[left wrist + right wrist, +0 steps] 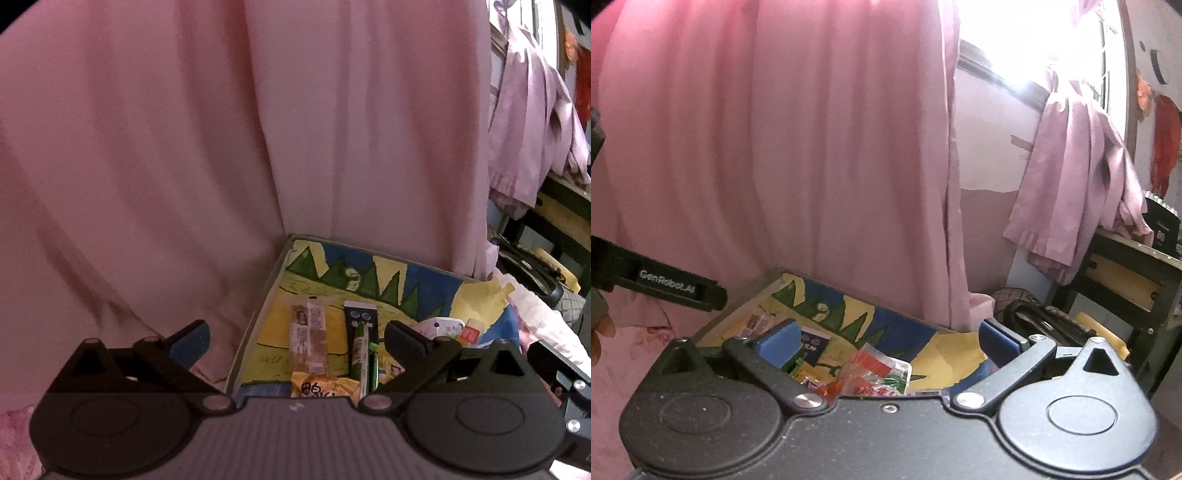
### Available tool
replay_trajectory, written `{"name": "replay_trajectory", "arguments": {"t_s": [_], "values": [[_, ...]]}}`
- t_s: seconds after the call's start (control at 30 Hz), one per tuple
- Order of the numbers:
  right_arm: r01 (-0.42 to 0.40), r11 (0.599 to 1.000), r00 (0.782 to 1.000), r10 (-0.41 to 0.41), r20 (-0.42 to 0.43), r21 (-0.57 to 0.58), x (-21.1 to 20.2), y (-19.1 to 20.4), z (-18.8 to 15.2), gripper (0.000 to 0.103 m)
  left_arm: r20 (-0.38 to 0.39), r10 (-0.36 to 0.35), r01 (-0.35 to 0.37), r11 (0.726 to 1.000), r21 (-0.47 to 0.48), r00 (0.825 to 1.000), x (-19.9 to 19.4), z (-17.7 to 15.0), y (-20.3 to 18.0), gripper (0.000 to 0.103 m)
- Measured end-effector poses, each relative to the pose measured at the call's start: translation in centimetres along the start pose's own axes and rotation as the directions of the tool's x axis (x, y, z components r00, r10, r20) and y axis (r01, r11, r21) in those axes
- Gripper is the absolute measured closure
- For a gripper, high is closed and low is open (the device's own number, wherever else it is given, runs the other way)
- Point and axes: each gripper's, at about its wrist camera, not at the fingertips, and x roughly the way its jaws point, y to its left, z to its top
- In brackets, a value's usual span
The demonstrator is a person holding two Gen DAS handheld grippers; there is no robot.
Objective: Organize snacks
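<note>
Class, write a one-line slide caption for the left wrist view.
Open left gripper above snack packets on a painted tray, pink curtain behind.

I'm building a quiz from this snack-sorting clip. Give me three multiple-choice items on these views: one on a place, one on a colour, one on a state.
1. Where do the snacks lie?
A. on a painted board
B. in a basket
C. on a shelf

2. What colour is the curtain behind the board?
A. green
B. pink
C. white

3. How is the left gripper?
A. shut on a packet
B. shut on nothing
C. open, holding nothing

Key: 1 A, the snacks rest on the painted board. 2 B, the curtain is pink. 3 C, the left gripper stands with jaws wide apart, and nothing is between them.
</note>
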Motion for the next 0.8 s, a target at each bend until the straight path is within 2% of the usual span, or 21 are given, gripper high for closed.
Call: {"name": "replay_trajectory", "arguments": {"t_s": [0.6,0.8], "values": [[0.057,0.996,0.997,-0.060,0.039,0.069,-5.0,-0.8,1.7,0.001,0.027,-0.036,0.035,0.999,0.038,0.999,-5.4,0.2,0.3,0.000],[0.095,0.989,0.993,-0.101,0.054,0.111,-7.2,-1.2,1.8,0.001,-0.002,-0.057,0.057,0.998,0.027,0.998,-7.0,-0.4,0.7,0.000]]}}
